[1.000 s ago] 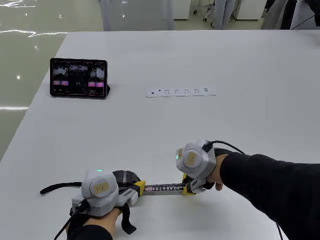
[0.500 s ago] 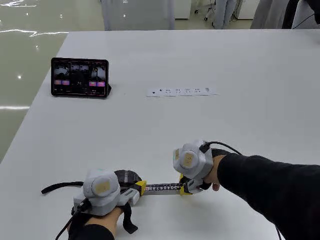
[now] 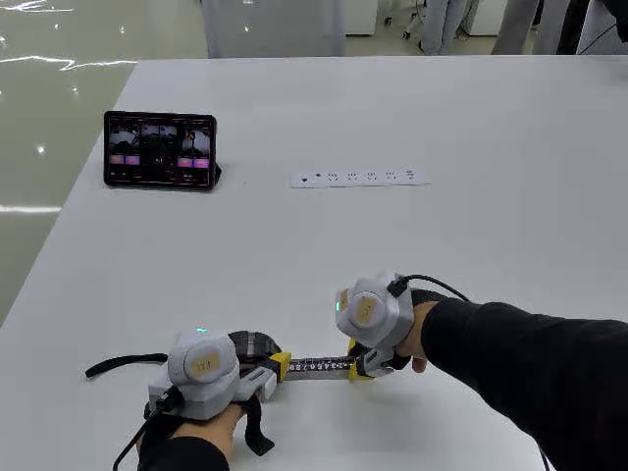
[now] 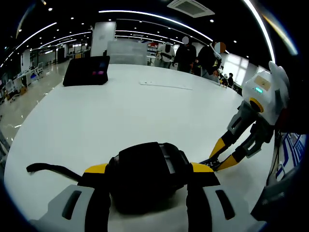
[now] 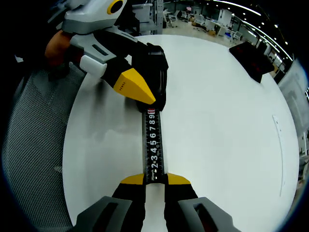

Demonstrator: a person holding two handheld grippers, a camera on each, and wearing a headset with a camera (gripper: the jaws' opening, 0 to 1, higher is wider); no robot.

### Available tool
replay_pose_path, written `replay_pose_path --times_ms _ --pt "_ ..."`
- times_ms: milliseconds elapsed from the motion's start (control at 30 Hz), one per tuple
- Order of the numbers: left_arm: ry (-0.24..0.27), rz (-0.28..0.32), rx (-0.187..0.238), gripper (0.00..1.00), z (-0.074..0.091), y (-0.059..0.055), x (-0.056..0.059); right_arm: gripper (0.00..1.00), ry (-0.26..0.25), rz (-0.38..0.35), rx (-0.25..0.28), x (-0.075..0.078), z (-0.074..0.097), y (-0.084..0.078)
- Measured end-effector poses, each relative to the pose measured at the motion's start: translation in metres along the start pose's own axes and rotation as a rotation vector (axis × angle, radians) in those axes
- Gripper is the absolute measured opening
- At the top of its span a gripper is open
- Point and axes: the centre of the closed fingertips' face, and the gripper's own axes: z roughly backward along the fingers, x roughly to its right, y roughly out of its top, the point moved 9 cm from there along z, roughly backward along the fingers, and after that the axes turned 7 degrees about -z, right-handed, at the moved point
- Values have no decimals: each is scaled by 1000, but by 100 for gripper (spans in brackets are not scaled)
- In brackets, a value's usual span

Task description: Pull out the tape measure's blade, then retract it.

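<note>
While the tape measure (image 5: 152, 72) lies on the white table (image 3: 442, 226) near its front edge, its black body is clamped between the yellow-tipped jaws of the left gripper (image 4: 149, 169). Only a short run of blade (image 5: 153, 145) stands out of it, printed digits readable. The right gripper (image 5: 154, 180) has its jaws pressed onto the blade's free end, low over the table. I judge the job to be at a short extension. Whether this is the start of the pull or the close of the retraction cannot be read from one moment. The end hook is hidden between the right jaws, and the lock button cannot be made out. In the head view the left gripper's housing covers most of the tape measure. A black strap (image 3: 123, 365) lies to its left. Farther back are a tablet (image 3: 160, 150) and a power strip (image 3: 360, 178).
</note>
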Motion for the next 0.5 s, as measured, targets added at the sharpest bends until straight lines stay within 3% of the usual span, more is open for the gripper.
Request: replay_pose_path --times_ms 500 --pt "-2 1 -3 59 0 0 0 10 1 11 -3 -1 -4 7"
